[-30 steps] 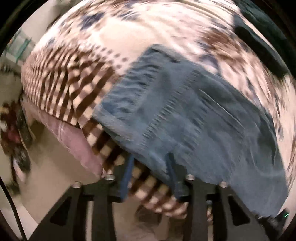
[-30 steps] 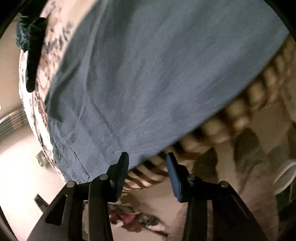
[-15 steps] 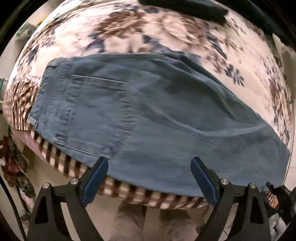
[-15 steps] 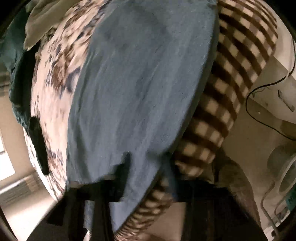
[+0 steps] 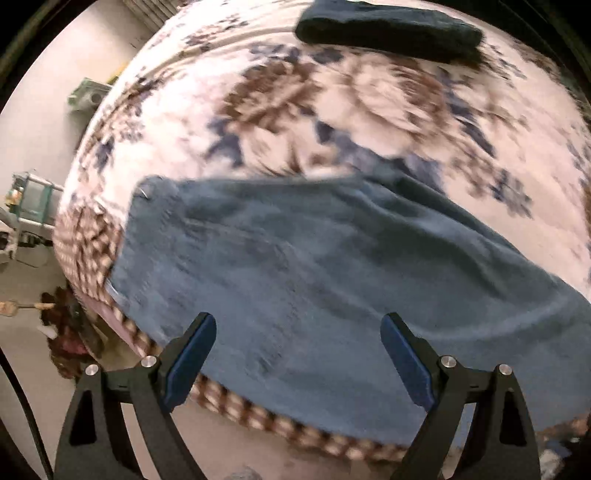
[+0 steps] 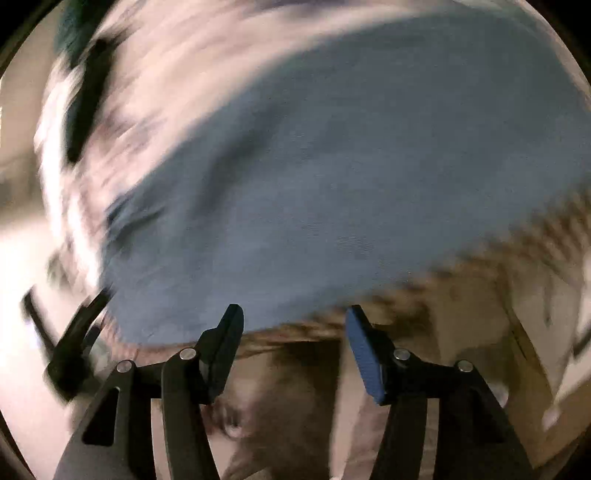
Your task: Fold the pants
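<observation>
A: Where are the pants (image 5: 332, 280) at this point?

B: They lie flat on the bed (image 5: 369, 110), along its near edge, over the flowered cover and just above the brown checked border (image 5: 258, 410). In the left wrist view they read as one long blue band, with a squared end at the left and the rest running off to the right.

A: Does either tool have hold of them?

B: No. The left hand-held gripper (image 5: 299, 336) hangs over the near edge of the cloth with its jaws spread wide and nothing pinched between them. The right hand-held gripper (image 6: 293, 325) has just been opening; its jaws stand apart over the border, the denim edge just beyond them, and no cloth is caught in them.

A: How far along is the folding, then?

B: The band looks like one leg laid over the other, so the lengthwise fold seems done, though blur hides the layers. What probably remains is folding the length over on itself.

A: Anything else on the bed?

B: A dark folded garment (image 5: 388, 29) at the far side, well apart from the pants.
</observation>
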Motion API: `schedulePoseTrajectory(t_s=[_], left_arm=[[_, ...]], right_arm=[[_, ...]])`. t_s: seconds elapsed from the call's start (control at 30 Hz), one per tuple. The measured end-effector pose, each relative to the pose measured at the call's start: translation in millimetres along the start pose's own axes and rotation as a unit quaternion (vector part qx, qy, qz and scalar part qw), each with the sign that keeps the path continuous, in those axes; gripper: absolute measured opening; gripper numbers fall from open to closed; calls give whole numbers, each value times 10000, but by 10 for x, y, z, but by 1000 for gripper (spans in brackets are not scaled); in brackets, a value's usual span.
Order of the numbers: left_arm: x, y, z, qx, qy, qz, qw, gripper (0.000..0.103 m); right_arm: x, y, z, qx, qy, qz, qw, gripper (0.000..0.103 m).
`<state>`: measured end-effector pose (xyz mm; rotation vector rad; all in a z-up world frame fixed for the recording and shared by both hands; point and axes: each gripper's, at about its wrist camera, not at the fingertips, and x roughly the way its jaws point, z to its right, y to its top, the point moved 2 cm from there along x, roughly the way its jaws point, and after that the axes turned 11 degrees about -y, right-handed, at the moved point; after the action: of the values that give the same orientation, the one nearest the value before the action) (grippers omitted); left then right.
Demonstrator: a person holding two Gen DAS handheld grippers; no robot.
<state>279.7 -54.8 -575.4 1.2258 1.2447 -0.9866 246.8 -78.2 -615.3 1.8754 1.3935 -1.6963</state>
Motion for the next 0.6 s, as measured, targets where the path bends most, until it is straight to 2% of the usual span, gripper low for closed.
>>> schedulePoseTrajectory(t_s=[0.1,0.23,0.3,0.37,0.43,0.47,0.5,0.57,0.6], left_arm=[[200,234,-308,-86,154,-99,9998,91],[468,471,-647,-228,180,-300,9991,91],[572,544,-800,-310,160,-404,9986,91],[627,563,-905,-410,91,-510,9978,91],[730,574,-1023,-565,-104,-663,9961,91],[783,572,-1071,-636,-207,-730,9951,91],[813,567,-1103,-703,-301,-773,9941,91],[853,554,-1143,-786,-427,-804,9927,91],[875,546,-1155,-792,-464,-818,9924,91]], right_arm=[[-27,543,-927,-861,338,-136,9956,60],[183,1003,-1939,-1817,356,-269,9823,60],[476,1217,-2382,-2174,300,-682,9732,60],[738,1257,-2524,-2342,-27,-967,9674,60],[959,1263,-2626,-2687,-381,-1216,9548,61],[1008,1262,-2656,-2790,-371,-1343,9501,62],[1029,1276,-2658,-2803,-254,-1457,9485,62],[1019,1335,-2620,-2576,481,-1849,9472,62],[1017,1400,-2603,-2412,706,-1925,9486,62]])
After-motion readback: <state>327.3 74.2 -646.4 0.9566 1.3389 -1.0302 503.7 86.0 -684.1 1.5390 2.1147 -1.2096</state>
